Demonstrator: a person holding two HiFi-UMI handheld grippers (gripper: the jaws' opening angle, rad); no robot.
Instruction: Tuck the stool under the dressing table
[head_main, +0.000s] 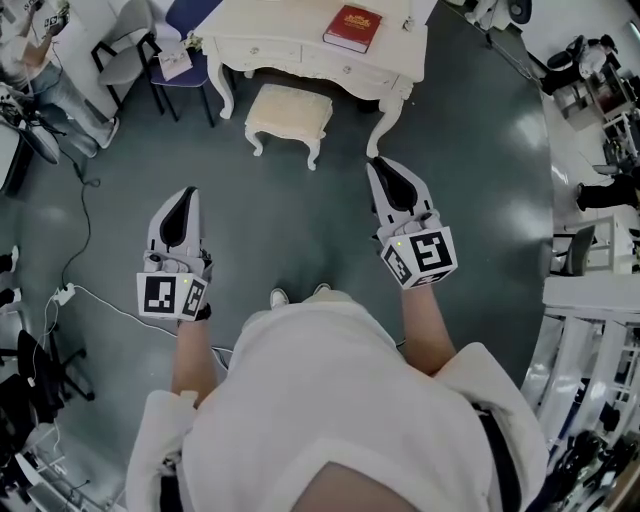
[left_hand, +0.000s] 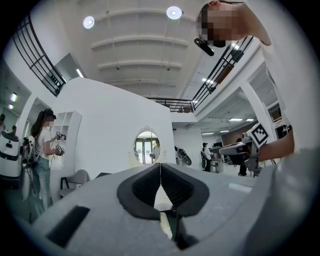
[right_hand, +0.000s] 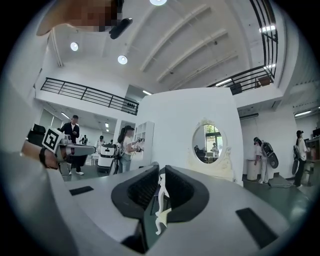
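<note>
Above the grey floor (head_main: 300, 220), in front of the person, the left gripper (head_main: 186, 193) is held with its jaws closed, the pads pressed together at the tips and nothing caught between them. The right gripper (head_main: 377, 165) is held with its jaws at a narrow slit. Nothing is gripped there, and only a sliver of white furniture is seen through the gap. Both are pointed away from the person, roughly level, and kept well apart from each other.

The stool (head_main: 289, 112) is found farther off, ahead of both grippers and between them: right of the left one, left of the right one. It is touched by neither. It is judged a little nearer the right gripper, whose tip is near the right front leg (head_main: 386, 130) of the dressing table (head_main: 270, 25).

The stool's long axis is laid left to right, parallel to the table's front. It is set on the floor at the table's near side, before the opening between the legs, its far edge about at the front rail. The tuck is judged not yet done. A push on the near long side, toward the far side, is called for, once the grippers are brought forward.
</note>
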